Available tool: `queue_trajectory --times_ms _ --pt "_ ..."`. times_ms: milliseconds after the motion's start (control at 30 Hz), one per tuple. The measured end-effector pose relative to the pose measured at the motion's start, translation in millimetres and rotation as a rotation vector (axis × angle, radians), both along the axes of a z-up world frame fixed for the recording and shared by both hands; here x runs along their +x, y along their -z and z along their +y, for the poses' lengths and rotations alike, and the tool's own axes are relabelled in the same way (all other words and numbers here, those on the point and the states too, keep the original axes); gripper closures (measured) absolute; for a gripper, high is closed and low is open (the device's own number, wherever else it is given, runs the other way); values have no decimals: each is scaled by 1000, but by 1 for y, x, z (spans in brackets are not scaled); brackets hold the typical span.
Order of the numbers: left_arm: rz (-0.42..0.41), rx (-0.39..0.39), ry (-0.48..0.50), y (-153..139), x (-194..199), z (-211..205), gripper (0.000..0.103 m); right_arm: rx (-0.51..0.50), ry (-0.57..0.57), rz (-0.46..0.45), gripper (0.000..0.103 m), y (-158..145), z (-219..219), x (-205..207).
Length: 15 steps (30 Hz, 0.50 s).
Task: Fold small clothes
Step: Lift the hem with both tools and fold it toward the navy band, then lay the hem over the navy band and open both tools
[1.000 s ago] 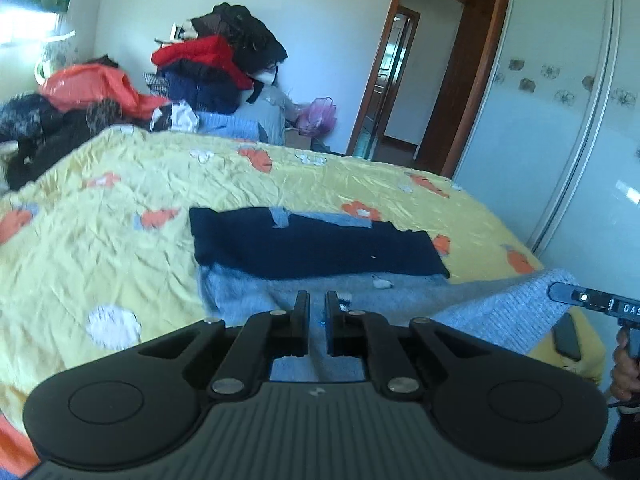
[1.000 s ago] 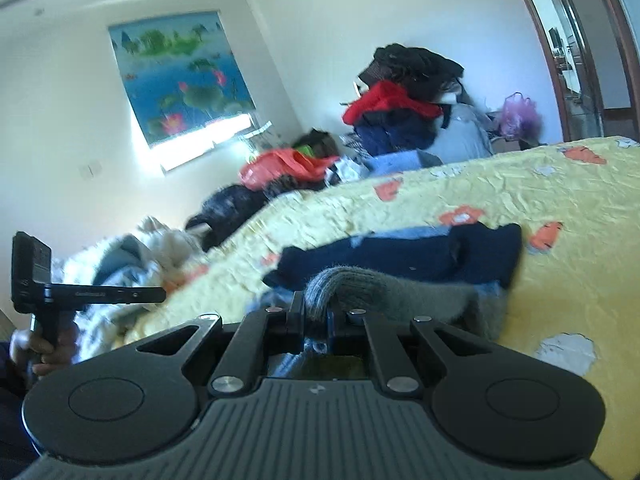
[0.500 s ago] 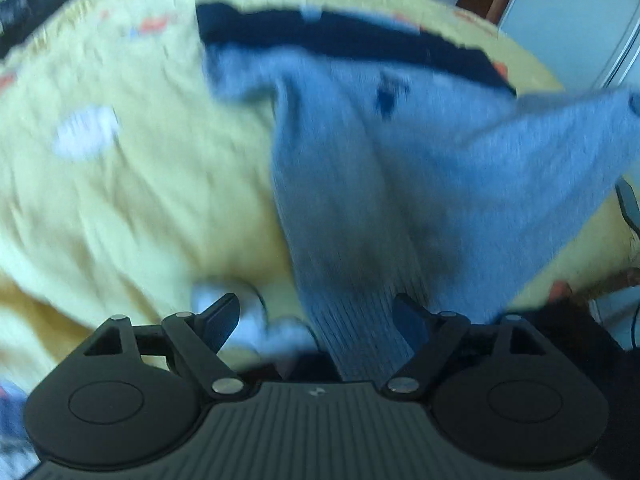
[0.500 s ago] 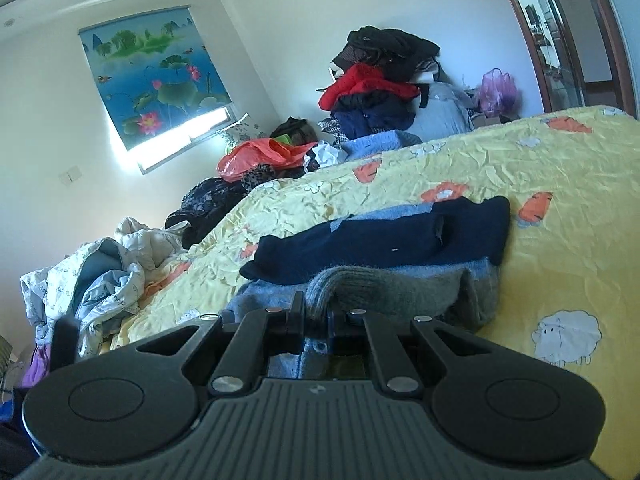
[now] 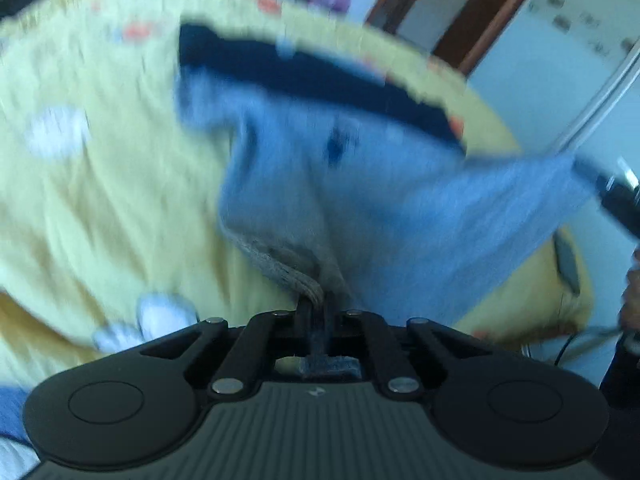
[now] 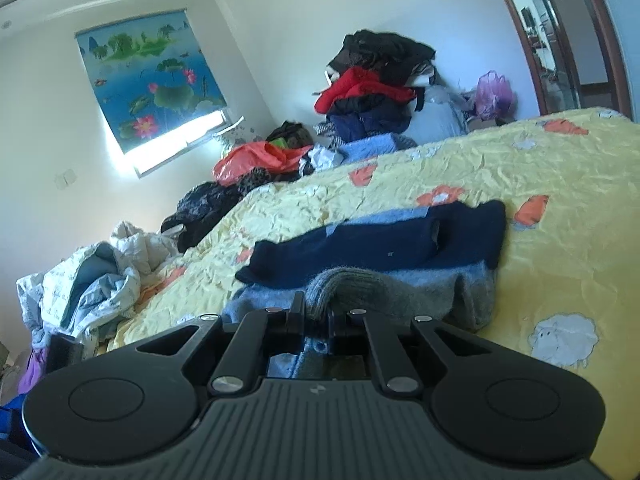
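**Bedroom, bed surface and contents**

Bed (image 6: 560,248): covered by a crinkled yellow sheet printed with orange shapes and white sheep. White walls; a lotus-pond roller blind (image 6: 148,80) over a bright window; wood-framed doorway (image 6: 560,40) at the far right.

Grey knit garment (image 5: 400,208): soft, fuzzy, ribbed at its hem; lies at the near edge of the bed, partly lifted. Dark navy garment (image 6: 380,244): folded flat, oblong, touching the grey one on its far side.

Left hand-held gripper (image 5: 316,308): has just snapped closed, pinching the grey garment's ribbed hem; view blurred.

Right hand-held gripper (image 6: 316,312): narrow, clamped on a rounded fold of the same grey knit.

Heaped clothes (image 6: 376,80): black, red, navy, stacked beyond the bed's far edge. Crumpled pale bedding (image 6: 92,280): off the bed's left edge.
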<state>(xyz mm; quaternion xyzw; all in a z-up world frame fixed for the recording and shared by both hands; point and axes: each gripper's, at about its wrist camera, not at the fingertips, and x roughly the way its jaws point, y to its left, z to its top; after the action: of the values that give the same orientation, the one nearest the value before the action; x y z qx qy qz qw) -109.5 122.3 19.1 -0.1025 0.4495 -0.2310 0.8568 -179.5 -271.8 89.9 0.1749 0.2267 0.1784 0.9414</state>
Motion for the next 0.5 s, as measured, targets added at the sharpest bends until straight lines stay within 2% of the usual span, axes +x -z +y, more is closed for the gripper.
queue_trajectory --times_ms 233,333,500 --pt "-246 -30 -122 -71 21 6 98 -20 67 -40 85 -7 0 11" --pt "-304 -44 -183 -88 35 7 98 -35 92 -50 85 -10 2 20" --pt "-391 -80 -270 -105 35 9 98 -31 147 -85 85 -19 -1 23"
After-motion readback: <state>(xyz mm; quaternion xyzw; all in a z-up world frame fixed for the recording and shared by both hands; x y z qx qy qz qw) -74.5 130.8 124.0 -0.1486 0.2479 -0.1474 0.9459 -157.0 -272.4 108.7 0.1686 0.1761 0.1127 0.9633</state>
